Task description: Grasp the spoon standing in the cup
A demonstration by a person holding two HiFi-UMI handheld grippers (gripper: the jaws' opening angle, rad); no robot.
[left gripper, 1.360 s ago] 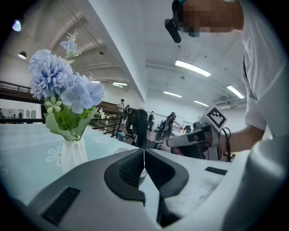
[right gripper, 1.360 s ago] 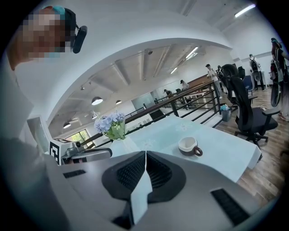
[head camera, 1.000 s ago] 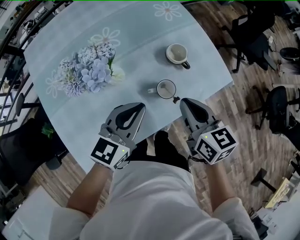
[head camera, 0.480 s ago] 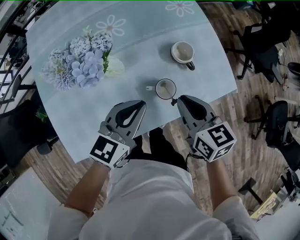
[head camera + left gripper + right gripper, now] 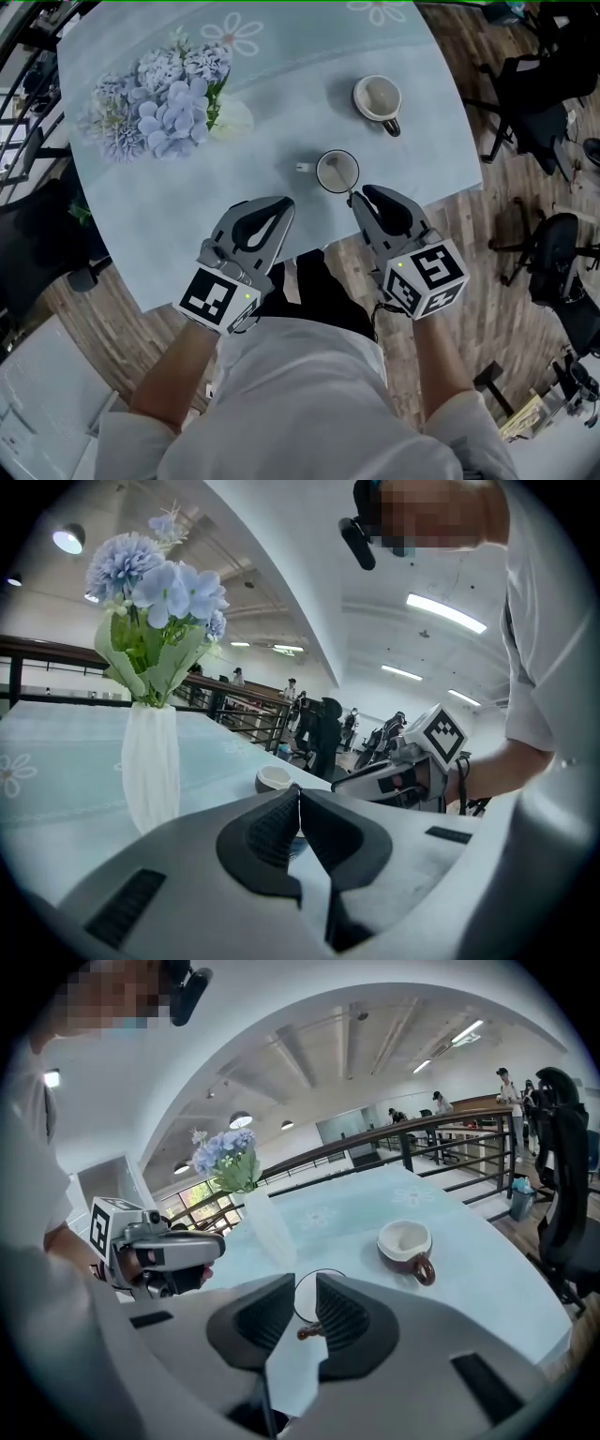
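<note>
A dark-rimmed cup (image 5: 337,172) with a white handle stands near the table's front edge; in the right gripper view the cup (image 5: 312,1290) shows through the gap between the jaws. The spoon leans out of it toward me, and its brown handle end (image 5: 307,1332) lies low between the jaws of my right gripper (image 5: 305,1283), close to the right pad. Those jaws are opening, with a narrow gap showing. In the head view the right gripper (image 5: 360,196) sits just in front of the cup. My left gripper (image 5: 279,207) hovers left of the cup, shut on nothing (image 5: 298,794).
A brown cup with a white inside (image 5: 378,97) stands farther back on the right. A white vase of blue flowers (image 5: 169,108) stands at the back left. The pale blue table (image 5: 281,112) ends just under the grippers. Office chairs (image 5: 553,239) stand on the wooden floor to the right.
My right gripper's jaws have parted slightly near the spoon's handle end. The head view has shifted, so the table and cups sit a little farther right. The left gripper has hardly moved.
</note>
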